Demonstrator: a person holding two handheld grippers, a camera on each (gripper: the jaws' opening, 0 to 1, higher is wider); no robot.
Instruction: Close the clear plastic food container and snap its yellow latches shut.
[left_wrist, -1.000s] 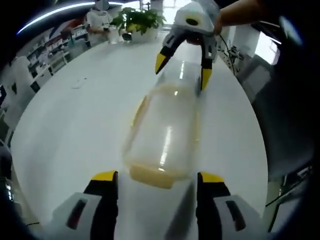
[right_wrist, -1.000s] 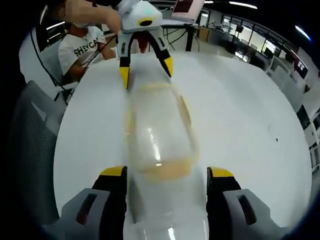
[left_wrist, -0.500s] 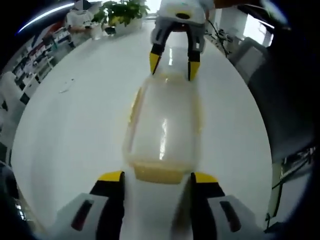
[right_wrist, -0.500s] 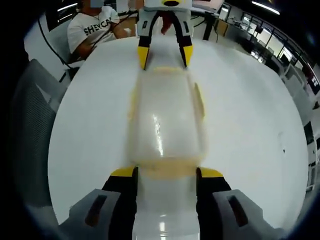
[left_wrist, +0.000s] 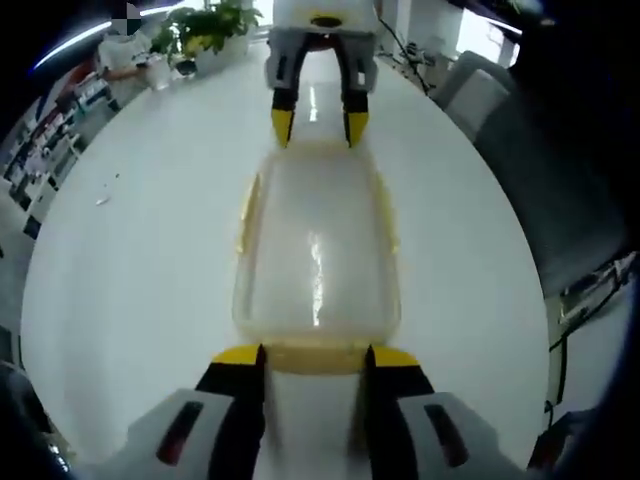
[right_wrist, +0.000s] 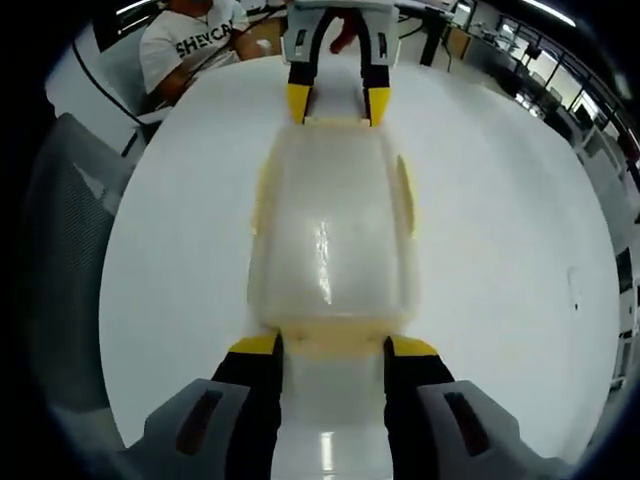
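Round white table, glossy. Clear food container w/ yellow latches sits frame center. Potted plant at far edge, upper left. Small scrap left-center.

Bright, even indoor light is washing over both views, and the white table is glowing almost overexposed. A vertical streak of glare is shining at the centre of the clear container lid in the left gripper view, and another in the right gripper view. Fisheye distortion is bending the table's edges into curves. The background along the top of each frame is looking soft and slightly blurred.
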